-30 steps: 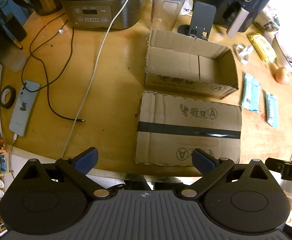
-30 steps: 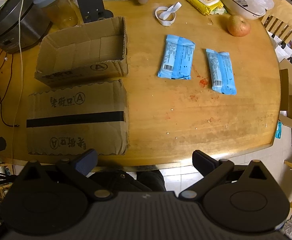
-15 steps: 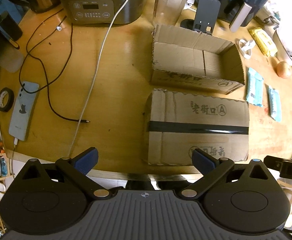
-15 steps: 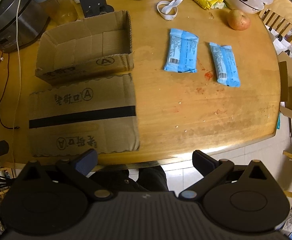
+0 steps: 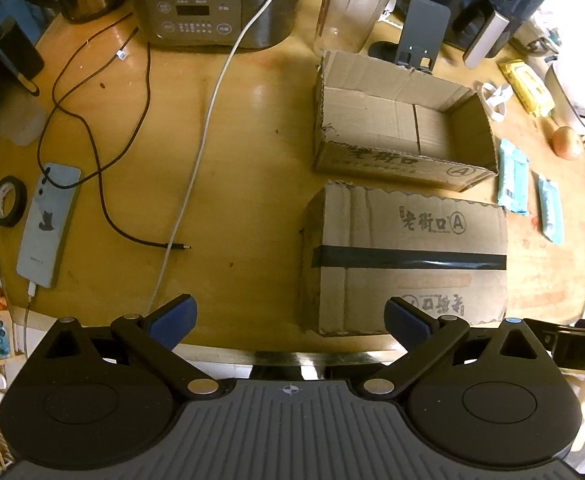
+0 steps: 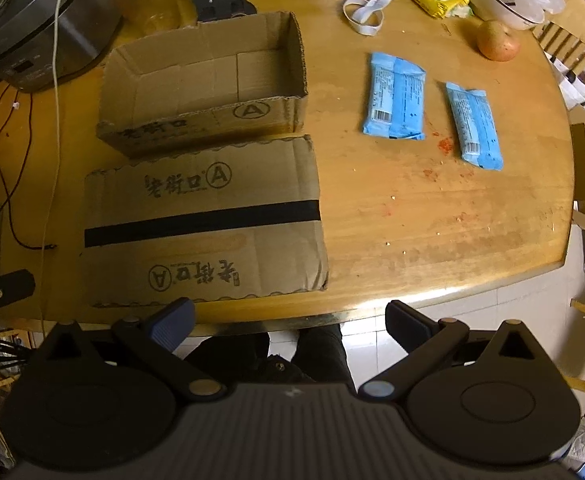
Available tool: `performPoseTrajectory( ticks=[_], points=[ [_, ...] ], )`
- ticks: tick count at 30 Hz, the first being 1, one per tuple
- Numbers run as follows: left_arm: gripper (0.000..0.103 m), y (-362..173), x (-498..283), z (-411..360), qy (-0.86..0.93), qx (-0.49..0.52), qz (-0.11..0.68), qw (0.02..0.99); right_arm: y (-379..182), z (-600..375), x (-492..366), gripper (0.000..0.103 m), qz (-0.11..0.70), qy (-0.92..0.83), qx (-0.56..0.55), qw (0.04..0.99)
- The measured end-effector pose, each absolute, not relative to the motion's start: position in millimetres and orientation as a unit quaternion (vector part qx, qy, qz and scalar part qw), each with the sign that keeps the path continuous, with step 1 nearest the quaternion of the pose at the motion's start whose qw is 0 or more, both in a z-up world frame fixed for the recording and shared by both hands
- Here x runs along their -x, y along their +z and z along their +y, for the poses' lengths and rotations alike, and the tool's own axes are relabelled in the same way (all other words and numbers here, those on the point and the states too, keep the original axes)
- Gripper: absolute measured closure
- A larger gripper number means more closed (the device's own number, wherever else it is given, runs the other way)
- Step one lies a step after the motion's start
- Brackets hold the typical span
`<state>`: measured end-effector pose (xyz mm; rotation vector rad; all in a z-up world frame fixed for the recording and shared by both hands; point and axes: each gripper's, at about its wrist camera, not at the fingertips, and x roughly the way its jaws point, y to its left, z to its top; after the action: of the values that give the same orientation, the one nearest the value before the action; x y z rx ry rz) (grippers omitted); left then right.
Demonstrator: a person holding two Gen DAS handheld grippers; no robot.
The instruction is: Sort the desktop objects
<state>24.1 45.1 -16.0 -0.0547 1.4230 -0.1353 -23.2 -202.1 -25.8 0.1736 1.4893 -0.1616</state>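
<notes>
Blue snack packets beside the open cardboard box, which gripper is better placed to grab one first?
Probably the right gripper: both blue packets lie ahead on its side, while from the left gripper they sit beyond the open box. Both are open and empty.

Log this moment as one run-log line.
left claw: open, empty | right claw: open, empty | open brown cardboard box: empty | two blue snack packets: on round wooden table, unsorted
</notes>
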Motion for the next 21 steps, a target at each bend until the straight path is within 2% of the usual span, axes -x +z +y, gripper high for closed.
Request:
performPoseTrajectory(
  ticks=[21],
  points=[
    [0.000,-5,-10,9,-0.008,0.054,0.642,0.765,-21,-251,18,0.000,0.656,-0.017,-0.079,0.750]
  ],
)
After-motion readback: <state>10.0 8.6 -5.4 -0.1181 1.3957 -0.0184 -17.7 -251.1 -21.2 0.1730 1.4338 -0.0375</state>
